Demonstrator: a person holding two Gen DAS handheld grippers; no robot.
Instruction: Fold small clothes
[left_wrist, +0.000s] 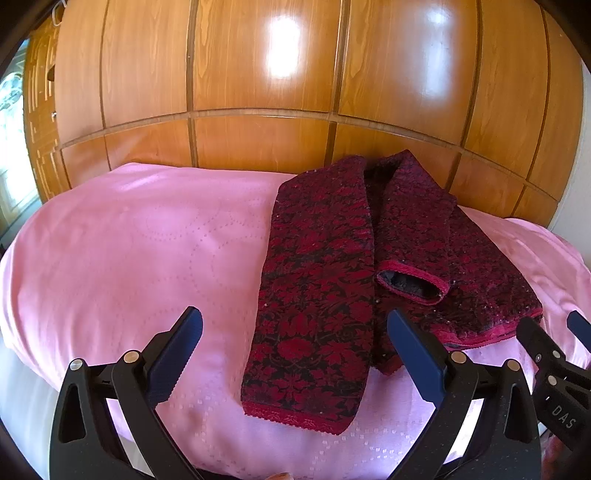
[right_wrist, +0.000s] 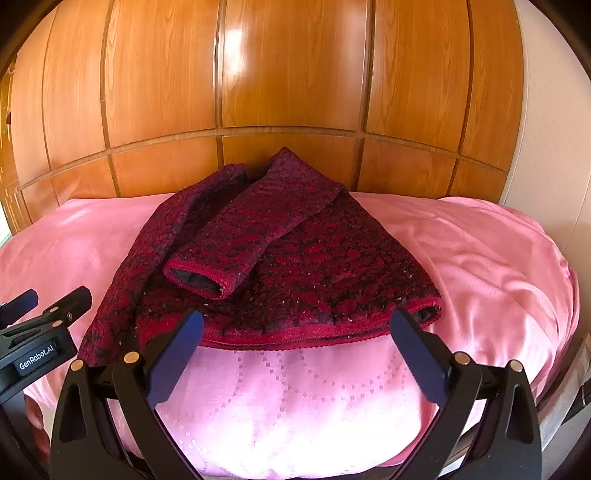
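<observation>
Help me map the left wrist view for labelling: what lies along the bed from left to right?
Bare pink bedspread → long folded garment panel → sleeve cuff → right gripper.

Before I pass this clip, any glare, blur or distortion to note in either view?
Left wrist view: bright glare patches on the wardrobe, strong fisheye bending, garment sharp. Right wrist view: milder glare on the same panels, bedspread washed out nearest the lens, dark corners.

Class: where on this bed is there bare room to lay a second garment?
Left of the red patterned garment, the pink bedspread lies bare to its edge. A narrower strip is free right of it. The middle is crowded.
</observation>
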